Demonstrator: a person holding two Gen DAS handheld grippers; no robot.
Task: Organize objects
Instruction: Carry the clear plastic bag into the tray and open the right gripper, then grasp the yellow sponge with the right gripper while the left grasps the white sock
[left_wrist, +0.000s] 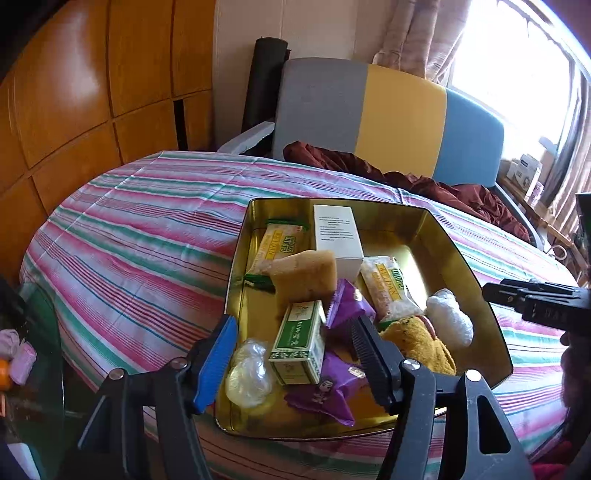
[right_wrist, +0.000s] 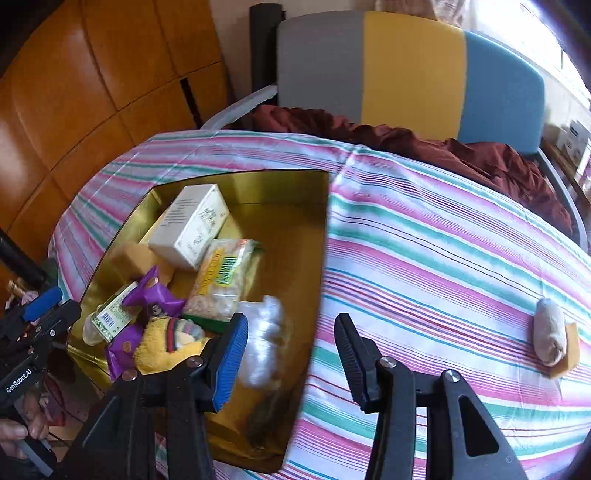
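Right wrist view — white bundle blurred.

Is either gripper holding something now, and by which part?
Nothing is held. The left gripper and the right gripper both stand open above the gold tin.

"GenRobot.AI": left tool body. "WEITIAN", partly legible: two snack packets in gold tin.

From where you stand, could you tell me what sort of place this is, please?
Probably a room in a home: a striped cloth covers the table, a padded chair sits behind it, and curtains hang by a window.
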